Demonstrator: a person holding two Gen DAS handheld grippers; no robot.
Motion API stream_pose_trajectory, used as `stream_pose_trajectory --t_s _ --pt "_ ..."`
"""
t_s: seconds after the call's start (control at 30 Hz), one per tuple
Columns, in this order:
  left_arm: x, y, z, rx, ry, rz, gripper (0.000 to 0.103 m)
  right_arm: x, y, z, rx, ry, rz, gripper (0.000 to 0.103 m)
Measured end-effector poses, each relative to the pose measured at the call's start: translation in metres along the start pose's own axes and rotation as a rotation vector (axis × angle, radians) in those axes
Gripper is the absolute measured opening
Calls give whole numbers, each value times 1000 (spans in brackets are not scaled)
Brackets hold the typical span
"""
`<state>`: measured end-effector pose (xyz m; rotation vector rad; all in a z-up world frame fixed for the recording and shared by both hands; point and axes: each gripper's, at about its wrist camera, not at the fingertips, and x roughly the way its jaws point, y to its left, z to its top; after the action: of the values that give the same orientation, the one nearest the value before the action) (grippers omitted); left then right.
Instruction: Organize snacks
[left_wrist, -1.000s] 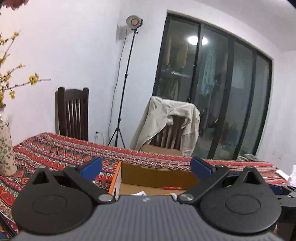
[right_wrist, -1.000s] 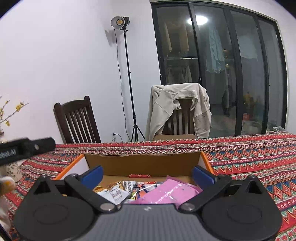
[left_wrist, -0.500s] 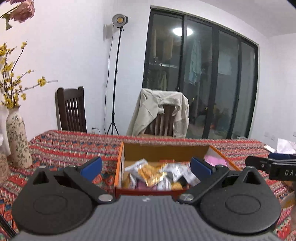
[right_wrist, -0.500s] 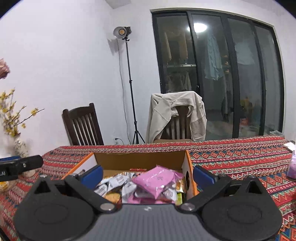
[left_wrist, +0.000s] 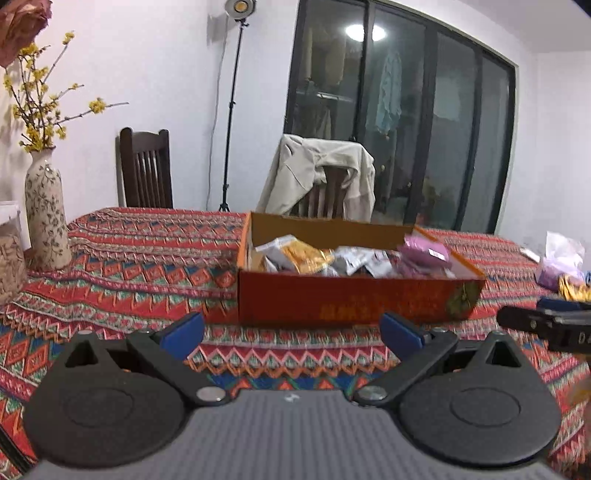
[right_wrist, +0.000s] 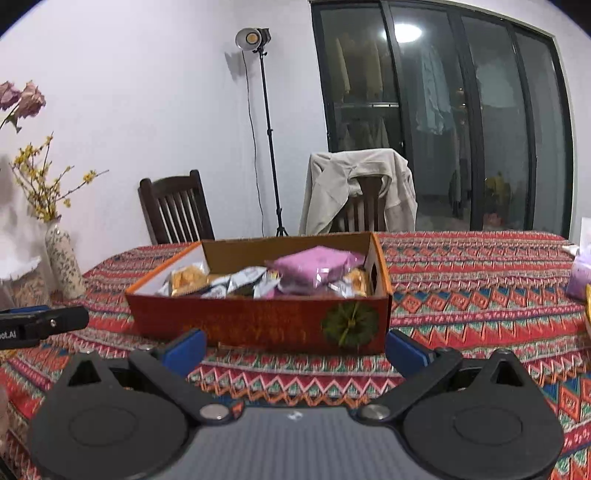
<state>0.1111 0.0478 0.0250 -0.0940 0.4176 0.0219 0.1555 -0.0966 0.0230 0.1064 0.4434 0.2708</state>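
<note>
Orange cardboard box (right_wrist: 258, 321) is seen heaped with snack packets (right_wrist: 314, 267) — a few packets (left_wrist: 561, 266) remain outside at far right — while left gripper (left_wrist: 291, 330) and right gripper (right_wrist: 293, 347) are held spread, empty.

Both grippers pulling back, rising off open red-and-orange cardboard box (right_wrist: 258, 325). Left gripper (left_wrist: 291, 332), a second ago right over box rim, now well short of it, jaws wide, empty. Right gripper (right_wrist: 295, 350) likewise clear, front wall fully in view. Pink snack pouch (right_wrist: 314, 269), earlier under right gripper, now lying in box at right end atop packets.
</note>
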Motion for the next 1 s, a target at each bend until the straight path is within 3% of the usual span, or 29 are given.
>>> stream_pose_trajectory --t_s 0.3,1.0 --pt "2 -7 -17 33 -12 -19 103 4 -1 -15 9 -4 15 103" --pt "6 -10 -20 43 -3 -12 103 9 3 -19 3 -10 25 103"
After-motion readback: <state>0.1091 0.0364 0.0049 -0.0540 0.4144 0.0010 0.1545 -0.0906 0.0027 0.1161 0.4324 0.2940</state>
